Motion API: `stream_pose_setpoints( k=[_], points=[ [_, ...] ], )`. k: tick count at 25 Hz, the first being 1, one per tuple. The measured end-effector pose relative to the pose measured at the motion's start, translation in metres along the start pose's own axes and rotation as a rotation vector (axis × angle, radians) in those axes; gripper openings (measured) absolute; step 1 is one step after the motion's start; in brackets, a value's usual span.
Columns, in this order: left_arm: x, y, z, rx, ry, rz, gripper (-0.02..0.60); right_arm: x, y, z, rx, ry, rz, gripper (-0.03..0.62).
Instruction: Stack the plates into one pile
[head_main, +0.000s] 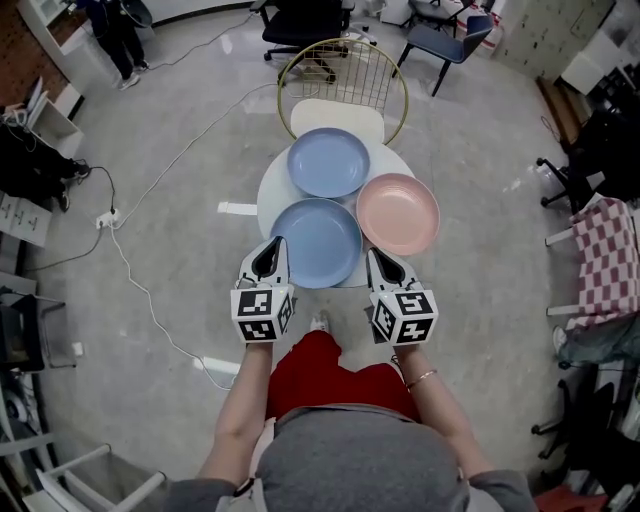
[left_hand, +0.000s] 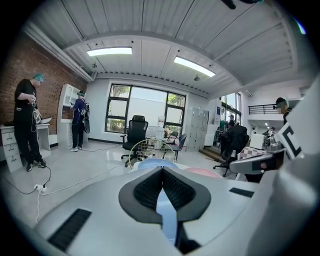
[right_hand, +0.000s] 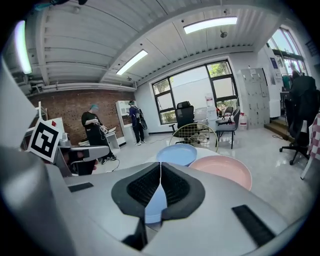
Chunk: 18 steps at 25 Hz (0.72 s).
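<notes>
1. Frame centre, round tabletop (head_main: 268, 195): near blue plate (head_main: 316, 242), far blue plate (head_main: 328, 162), pink plate (head_main: 398, 213), unstacked.
2. My left tongs (head_main: 272, 252) and right tongs (head_main: 378, 258): both closed, empty.
3. Plates look rigid, light, slick; I'd pinch a rim.

Left gripper view: the body of our left gripper (left_hand: 162, 171) blocks nearly all of the near blue plate (left_hand: 166, 212). We see only a strip of it below the tips. Ahead of the gripper, the pink plate (left_hand: 204, 172) and the far blue plate (left_hand: 150, 162) show as thin slivers over the housing.

Head view: the plates cover most of the white table (head_main: 267, 190). We cannot tell whether the tip of the right gripper (head_main: 373, 254) touches the table's rim.
</notes>
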<state>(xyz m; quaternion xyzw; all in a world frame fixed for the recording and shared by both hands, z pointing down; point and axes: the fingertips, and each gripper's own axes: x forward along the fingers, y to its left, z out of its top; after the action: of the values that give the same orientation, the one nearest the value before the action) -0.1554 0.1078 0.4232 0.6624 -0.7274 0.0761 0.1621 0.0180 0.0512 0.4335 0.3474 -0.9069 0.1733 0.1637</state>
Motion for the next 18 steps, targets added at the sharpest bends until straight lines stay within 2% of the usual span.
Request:
stream_pose_setpoints(
  k=[7,14,18],
  points=[
    [0.015,0.041,0.000,-0.001,0.015,-0.015,0.015,0.032,0.008,0.004,0.014,0.029,-0.064,0.029],
    [0.029,0.044,-0.016,-0.037,0.058,-0.039,0.015,0.038,0.003,-0.011,0.013,0.081,-0.082,0.029],
    [0.034,0.046,-0.024,-0.024,0.076,-0.023,0.015,0.044,-0.003,-0.022,0.020,0.106,-0.090,0.029]
  ],
)
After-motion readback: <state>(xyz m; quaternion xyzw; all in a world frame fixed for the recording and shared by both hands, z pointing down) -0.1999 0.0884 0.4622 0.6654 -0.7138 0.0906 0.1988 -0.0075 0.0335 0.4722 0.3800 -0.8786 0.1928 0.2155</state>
